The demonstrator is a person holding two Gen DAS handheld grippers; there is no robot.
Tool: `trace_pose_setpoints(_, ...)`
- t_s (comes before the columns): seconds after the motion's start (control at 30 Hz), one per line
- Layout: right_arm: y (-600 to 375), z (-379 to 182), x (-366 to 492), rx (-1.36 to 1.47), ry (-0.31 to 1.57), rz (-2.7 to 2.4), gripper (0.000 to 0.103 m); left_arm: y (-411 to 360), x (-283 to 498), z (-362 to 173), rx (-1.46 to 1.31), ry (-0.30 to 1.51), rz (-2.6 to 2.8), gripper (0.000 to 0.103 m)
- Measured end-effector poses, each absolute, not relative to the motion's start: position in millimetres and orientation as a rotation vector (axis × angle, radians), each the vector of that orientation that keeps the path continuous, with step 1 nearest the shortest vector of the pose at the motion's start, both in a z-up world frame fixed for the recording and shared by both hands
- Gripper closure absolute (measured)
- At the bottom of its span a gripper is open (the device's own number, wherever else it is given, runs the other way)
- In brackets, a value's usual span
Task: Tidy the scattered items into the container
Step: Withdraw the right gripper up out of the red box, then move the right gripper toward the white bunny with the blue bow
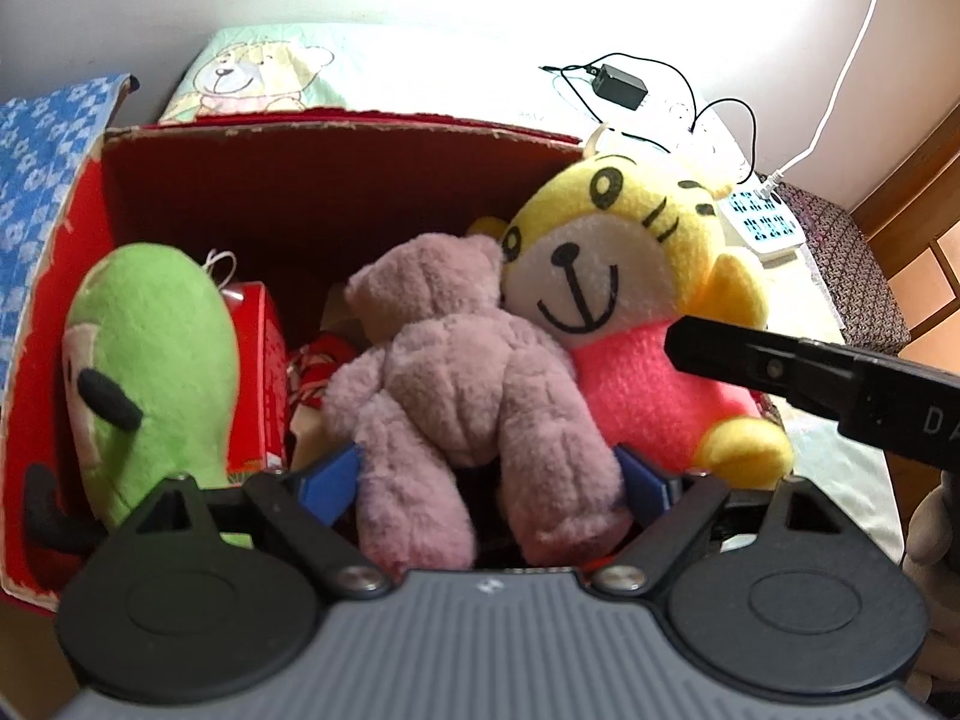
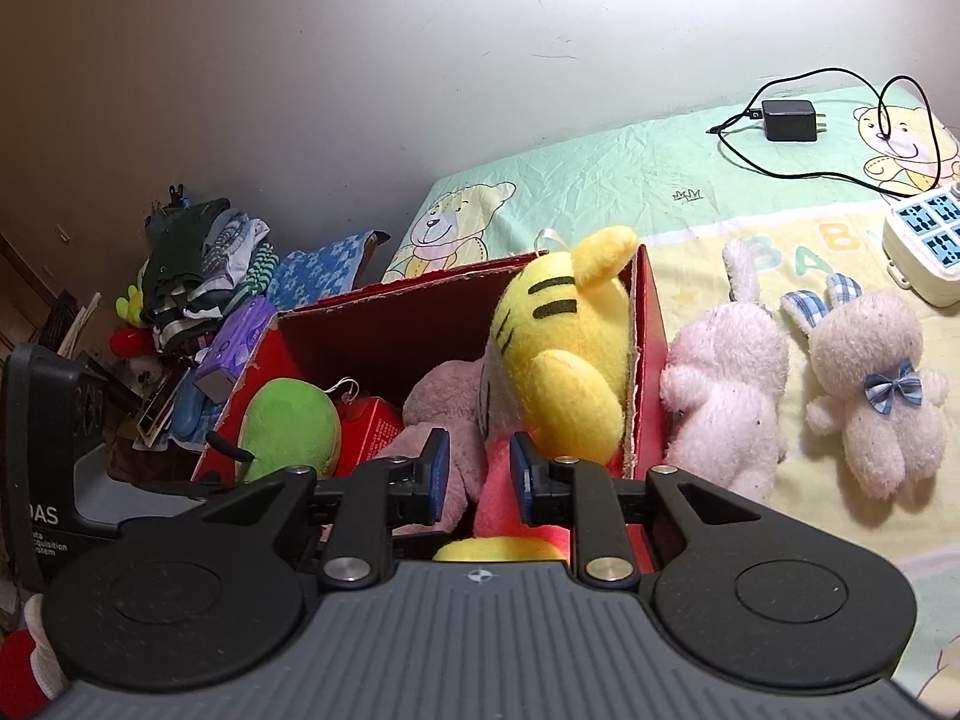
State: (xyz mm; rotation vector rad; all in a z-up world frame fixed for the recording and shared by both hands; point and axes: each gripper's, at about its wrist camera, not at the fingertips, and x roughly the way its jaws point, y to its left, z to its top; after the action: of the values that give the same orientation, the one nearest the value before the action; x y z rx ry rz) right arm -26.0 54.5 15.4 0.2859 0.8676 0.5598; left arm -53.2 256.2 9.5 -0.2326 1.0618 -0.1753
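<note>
- Red cardboard box (image 2: 651, 312) on the bed is already holding the mauve plush bear (image 1: 456, 372), yellow tiger plush (image 1: 606, 276) and green plush (image 1: 150, 360).
- Left gripper (image 1: 486, 480) jaws are standing wide around the bear's legs, apparently not squeezing; right gripper (image 2: 474, 474) jaws are sitting narrowly parted, gripping nothing.
- Two pale pink plush rabbits (image 2: 726, 396) (image 2: 870, 396) are lying on the bed sheet (image 2: 600, 180) beside the box's right wall, waiting.

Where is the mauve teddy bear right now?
In the left wrist view, the mauve teddy bear lies in the red box, between green plush and yellow tiger.

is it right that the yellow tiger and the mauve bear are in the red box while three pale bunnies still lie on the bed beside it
Not quite: the right wrist view shows two pale bunnies on the bed, not three. The yellow tiger and mauve bear are indeed in the red box.
</note>
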Motion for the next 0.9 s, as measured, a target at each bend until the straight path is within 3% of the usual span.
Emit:
trace_pose_setpoints(0.57, 0, 23, -18, 0.368, 0.885, 0.75, 0.075, 200, -63, 55, -0.103, 0.963, 0.06, 0.015)
trace_pose_setpoints(0.9, -44, 10, -9, 0.41, 0.919, 0.764, 0.073, 160, -53, 52, -0.008, 0.993, 0.213, 0.015)
